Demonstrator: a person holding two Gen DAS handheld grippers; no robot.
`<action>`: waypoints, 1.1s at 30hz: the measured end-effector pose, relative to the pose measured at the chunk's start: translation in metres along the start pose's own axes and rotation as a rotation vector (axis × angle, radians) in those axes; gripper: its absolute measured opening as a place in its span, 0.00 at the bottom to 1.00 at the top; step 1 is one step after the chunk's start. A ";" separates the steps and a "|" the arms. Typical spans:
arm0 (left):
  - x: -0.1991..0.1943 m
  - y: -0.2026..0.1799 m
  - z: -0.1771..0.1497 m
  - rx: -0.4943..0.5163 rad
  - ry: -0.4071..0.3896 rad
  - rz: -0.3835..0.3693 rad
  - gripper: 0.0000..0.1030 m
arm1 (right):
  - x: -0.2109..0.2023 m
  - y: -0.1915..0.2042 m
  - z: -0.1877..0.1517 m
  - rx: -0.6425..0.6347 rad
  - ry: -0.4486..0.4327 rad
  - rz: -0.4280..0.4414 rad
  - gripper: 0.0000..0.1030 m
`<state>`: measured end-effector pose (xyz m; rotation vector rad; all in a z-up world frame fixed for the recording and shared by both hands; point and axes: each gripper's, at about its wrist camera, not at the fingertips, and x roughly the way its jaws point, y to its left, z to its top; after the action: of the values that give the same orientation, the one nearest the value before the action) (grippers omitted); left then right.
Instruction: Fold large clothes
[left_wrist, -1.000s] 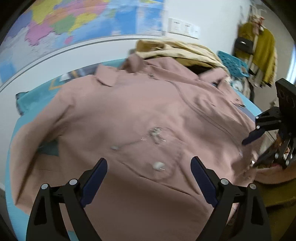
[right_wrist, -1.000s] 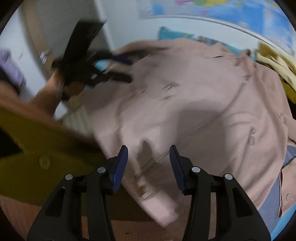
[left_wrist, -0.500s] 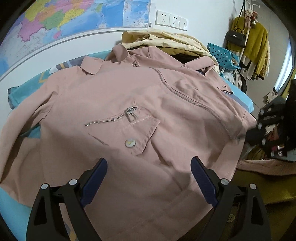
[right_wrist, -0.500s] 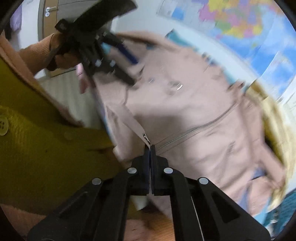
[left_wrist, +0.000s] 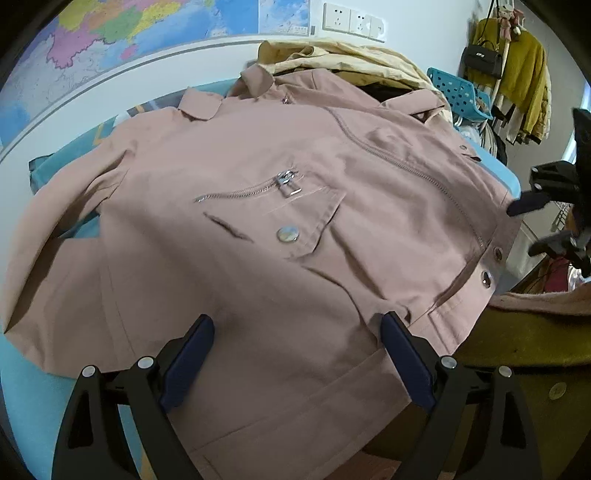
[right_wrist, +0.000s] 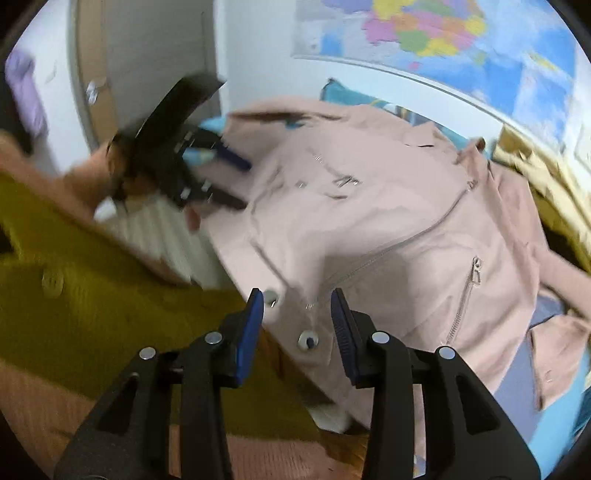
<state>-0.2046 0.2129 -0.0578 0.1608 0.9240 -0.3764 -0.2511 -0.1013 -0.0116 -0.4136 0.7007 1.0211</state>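
I see the pink jacket (left_wrist: 258, 229) spread front-up on the blue-covered surface (left_wrist: 22, 391), collar toward the wall map (left_wrist: 110, 33), hem hanging off the near edge. Left hand-held gripper (left_wrist: 297, 354) hovers over the lower hem, jaws wide, nothing between them. Right hand-held gripper (right_wrist: 297, 325) sits at the hem corner by the snap buttons (right_wrist: 307, 339), jaws parted to a medium gap, fabric below them, not clamped. Chest pocket zipper (left_wrist: 251, 190) lies ahead of the left one. Yellow garment pile (left_wrist: 354, 59) behind the collar.
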 end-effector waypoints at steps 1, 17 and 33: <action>0.001 0.000 0.000 0.001 0.006 0.006 0.86 | 0.014 0.001 0.000 -0.005 0.028 -0.029 0.32; -0.054 0.165 -0.016 -0.384 -0.068 0.514 0.88 | 0.010 -0.067 0.020 0.261 -0.120 -0.005 0.55; -0.093 0.278 0.032 -0.491 -0.124 0.389 0.18 | 0.059 -0.089 0.072 0.276 -0.093 0.077 0.58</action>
<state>-0.1245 0.4830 0.0285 -0.1325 0.8157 0.2020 -0.1288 -0.0624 -0.0015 -0.0990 0.7656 0.9927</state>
